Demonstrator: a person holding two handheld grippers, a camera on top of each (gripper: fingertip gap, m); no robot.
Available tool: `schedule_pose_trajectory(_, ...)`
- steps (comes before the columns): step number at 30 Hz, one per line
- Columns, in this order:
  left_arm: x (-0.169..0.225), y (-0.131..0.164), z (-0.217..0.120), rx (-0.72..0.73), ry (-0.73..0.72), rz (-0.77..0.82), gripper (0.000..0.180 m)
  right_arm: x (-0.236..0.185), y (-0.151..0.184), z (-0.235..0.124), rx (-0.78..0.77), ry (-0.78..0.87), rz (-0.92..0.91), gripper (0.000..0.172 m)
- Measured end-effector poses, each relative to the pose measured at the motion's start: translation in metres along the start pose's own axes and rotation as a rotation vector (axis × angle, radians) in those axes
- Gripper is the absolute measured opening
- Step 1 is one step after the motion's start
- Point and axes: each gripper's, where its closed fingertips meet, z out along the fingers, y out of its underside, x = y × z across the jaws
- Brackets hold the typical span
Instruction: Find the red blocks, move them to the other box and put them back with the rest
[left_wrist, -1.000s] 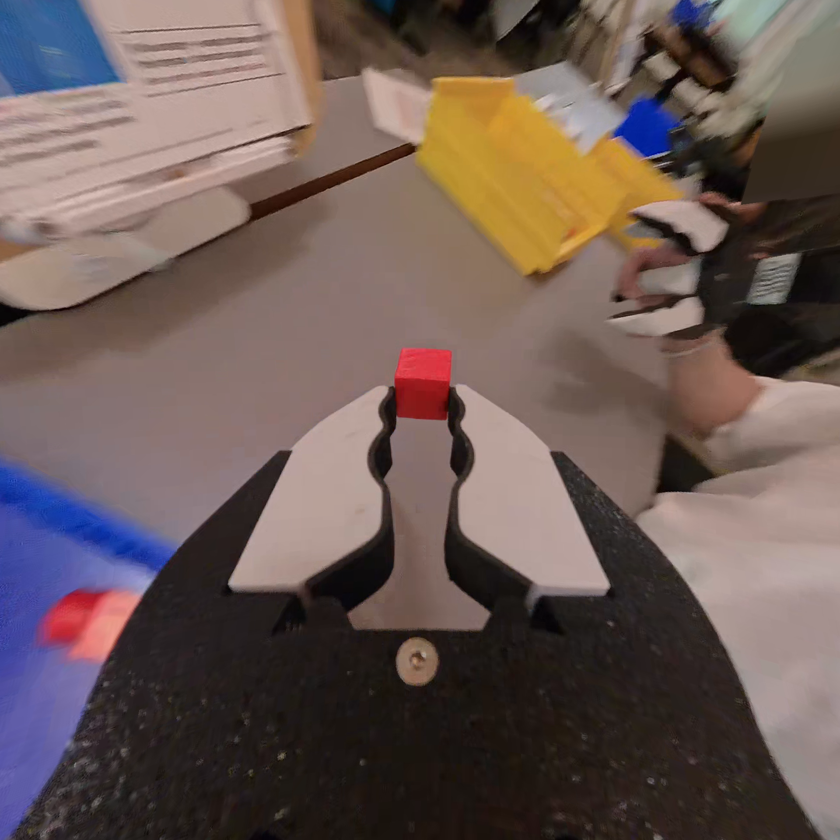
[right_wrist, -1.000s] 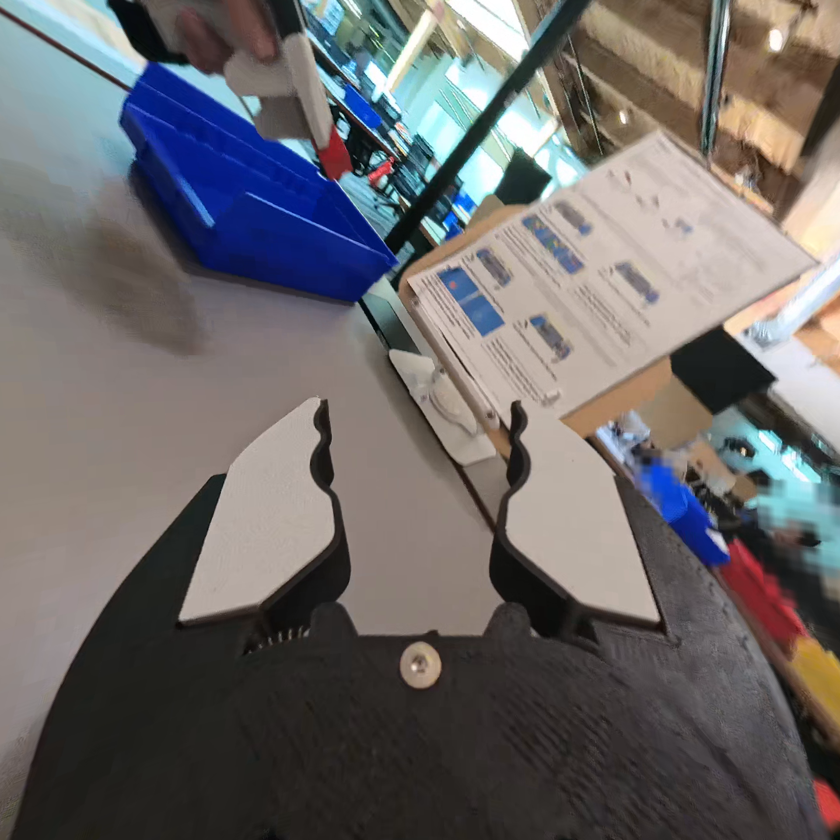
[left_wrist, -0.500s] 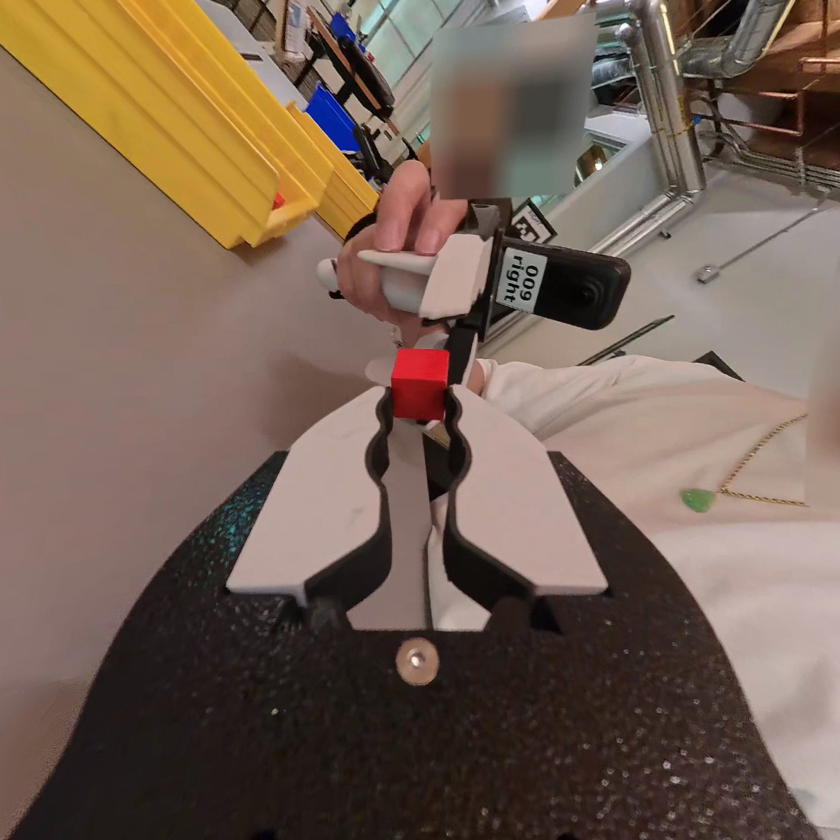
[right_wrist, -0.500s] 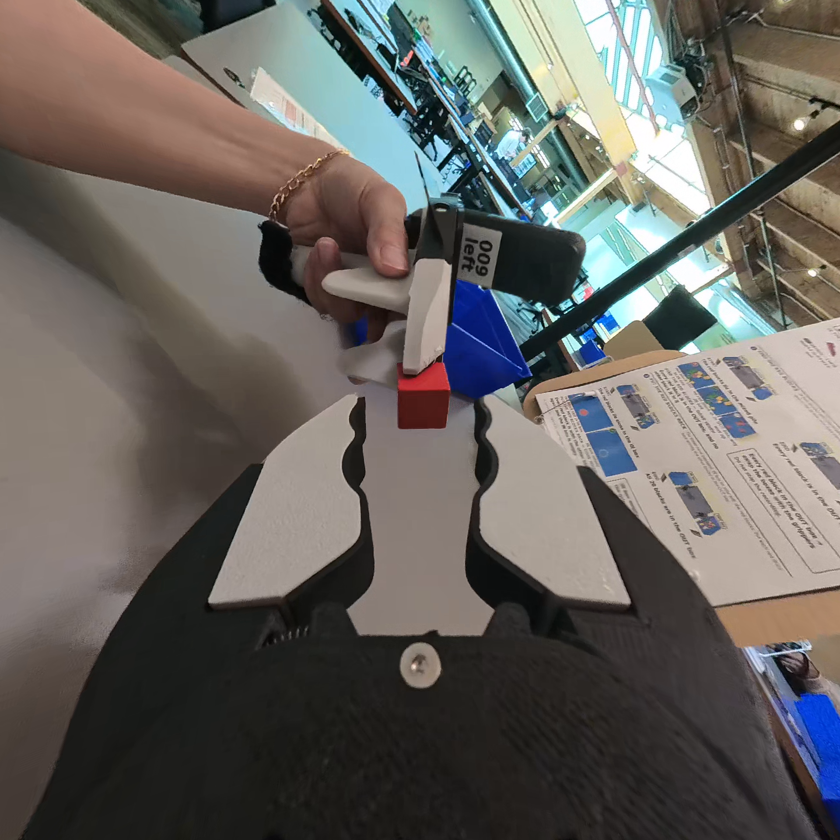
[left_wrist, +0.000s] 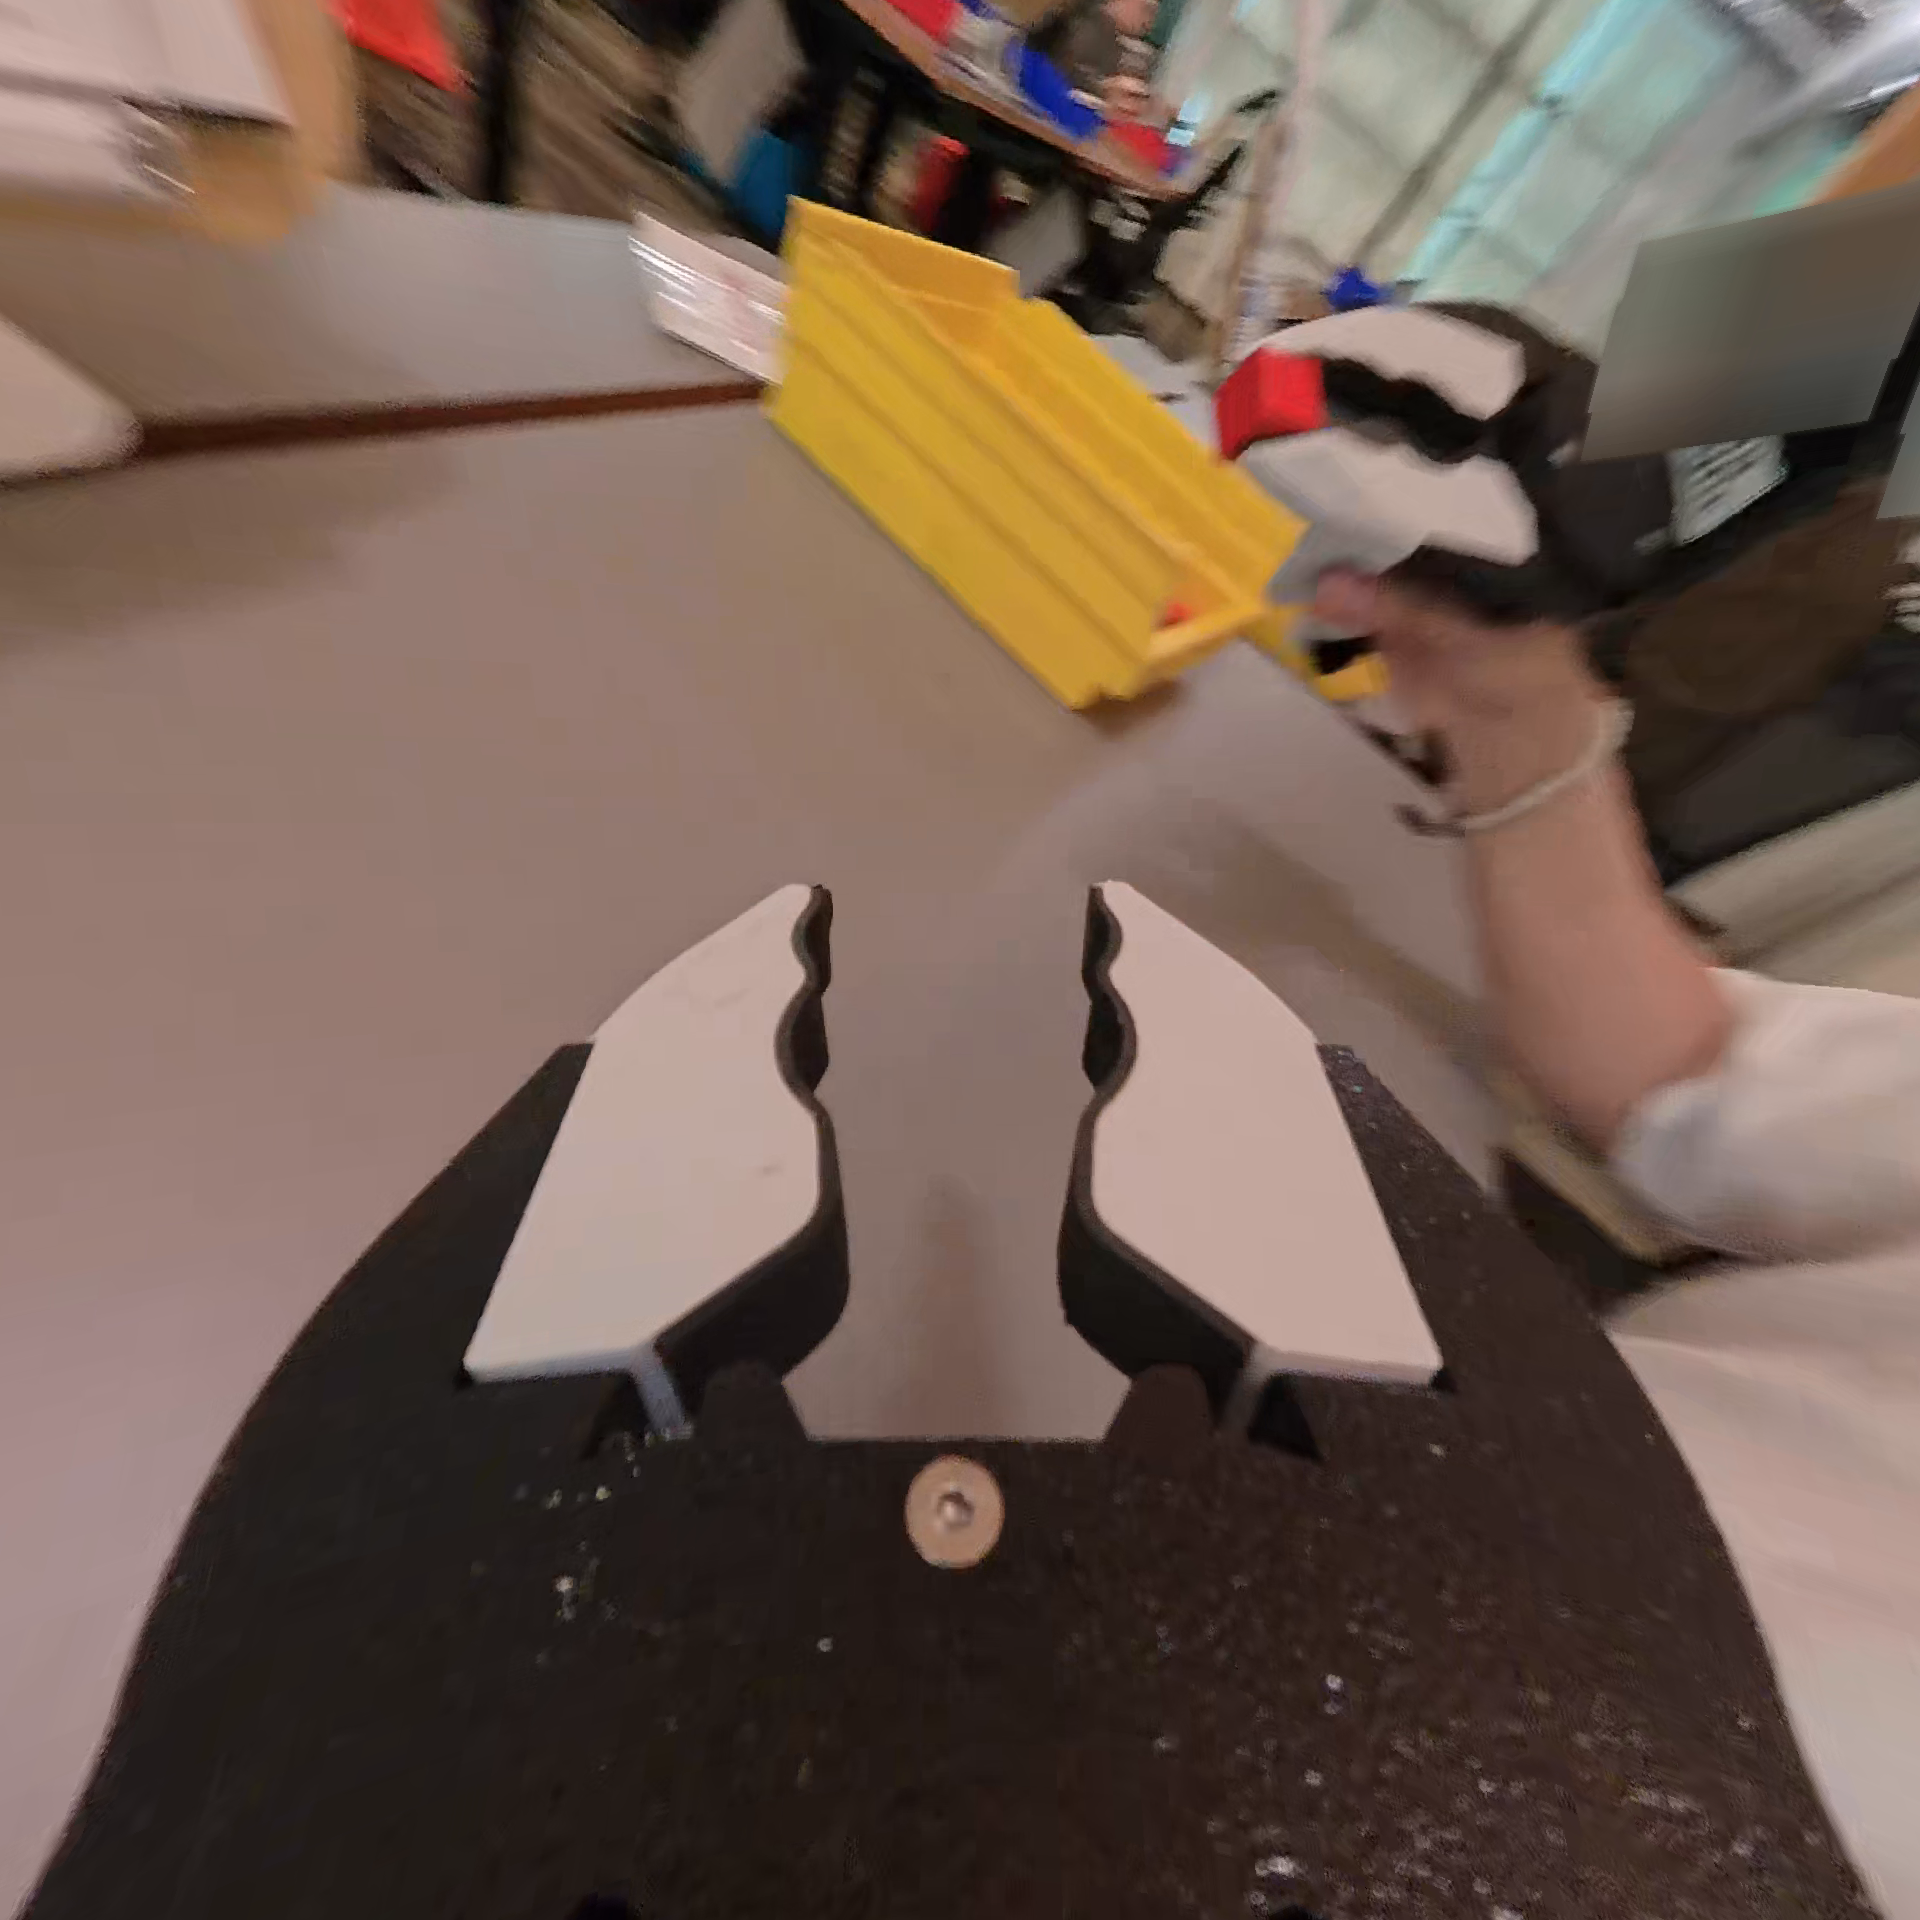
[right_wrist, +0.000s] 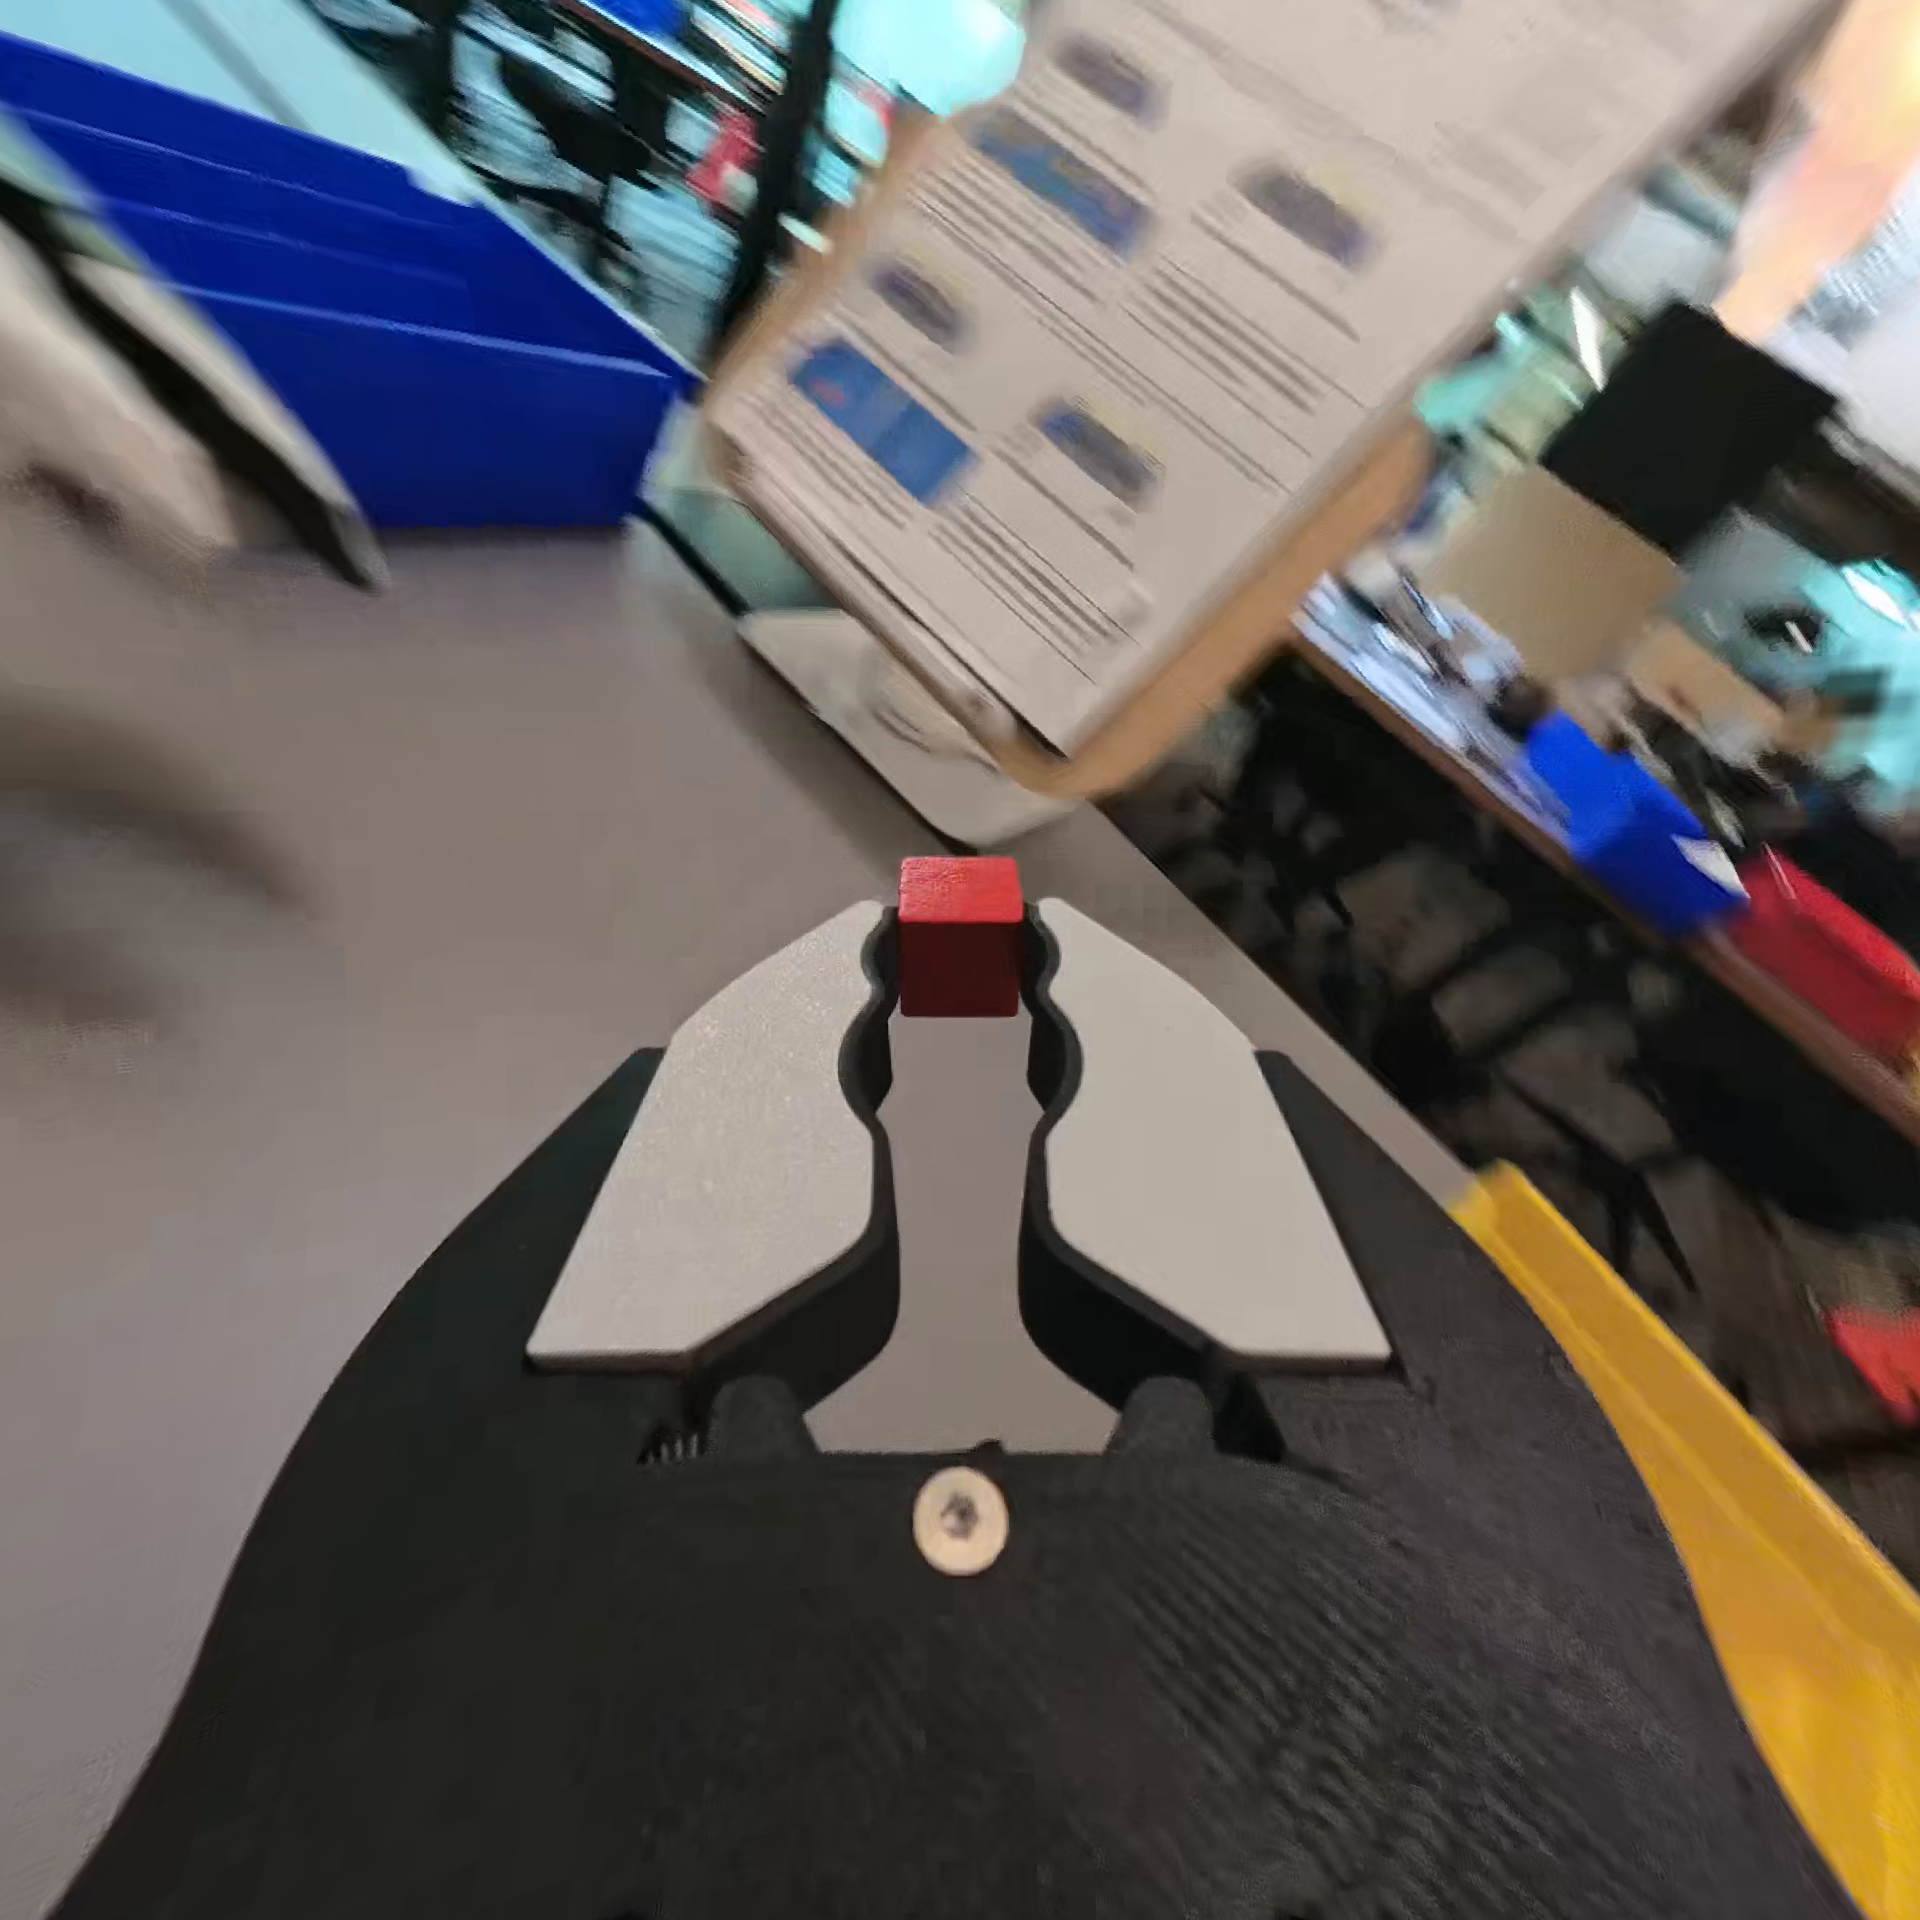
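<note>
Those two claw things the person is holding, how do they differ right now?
The right gripper has a small red block pinched between its fingertips, pads pressed on both sides; the left gripper has nothing in it. The right one's fingers stand close together; the left one's are spread apart over bare table. Both share the same build: pale fingers on a black body.

red block (right_wrist: 958, 951): matt, wood-like grain
yellow bin (left_wrist: 997, 468): ribbed plastic
blue bin (right_wrist: 395, 343): plastic
table (left_wrist: 416, 675): smooth matt grey
gripper body (left_wrist: 935, 1662): rough speckled black

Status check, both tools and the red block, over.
Left tool open, empty. Right tool clamped on red block, beside yellow bin. Nothing in the way.
</note>
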Motion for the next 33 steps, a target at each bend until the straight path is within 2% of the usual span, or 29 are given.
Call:
schedule_pose_trajectory(4, -0.029, 0.0, -0.013, 0.091, -0.215, 0.139, 0.046, 0.104, 0.075, -0.045, -0.288, 0.27, 0.221, 0.022)
schedule_pose_trajectory(6, -0.04, 0.003, -0.018, 0.112, -0.292, 0.185, 0.046, 0.136, 0.109, -0.058, -0.417, 0.319, 0.287, 0.022)
schedule_pose_trajectory(8, -0.048, 0.009, -0.02, 0.087, -0.347, 0.213, 0.046, 0.15, 0.138, -0.06, -0.523, 0.291, 0.353, 0.022)
schedule_pose_trajectory(13, -0.052, 0.021, -0.013, 0.007, -0.39, 0.285, 0.047, 0.138, 0.184, -0.049, -0.734, 0.13, 0.436, 0.022)
schedule_pose_trajectory(19, -0.064, 0.038, -0.009, -0.126, -0.491, 0.426, 0.047, 0.128, 0.199, -0.035, -0.789, 0.095, 0.456, 0.022)
schedule_pose_trajectory(23, -0.061, 0.042, -0.002, -0.147, -0.478, 0.444, 0.049, 0.129, 0.206, -0.027, -0.804, 0.08, 0.481, 0.022)
schedule_pose_trajectory(24, -0.06, 0.042, -0.001, -0.141, -0.465, 0.433, 0.05, 0.128, 0.205, -0.024, -0.79, 0.075, 0.488, 0.027)
schedule_pose_trajectory(26, -0.057, 0.041, 0.0, -0.121, -0.446, 0.406, 0.051, 0.125, 0.197, -0.022, -0.752, 0.05, 0.507, 0.044)
schedule_pose_trajectory(30, -0.061, 0.035, -0.005, -0.08, -0.452, 0.358, 0.053, 0.137, 0.174, -0.029, -0.66, 0.123, 0.498, 0.045)
schedule_pose_trajectory(33, -0.066, 0.031, -0.011, -0.052, -0.471, 0.322, 0.053, 0.143, 0.141, -0.041, -0.542, 0.201, 0.46, 0.045)
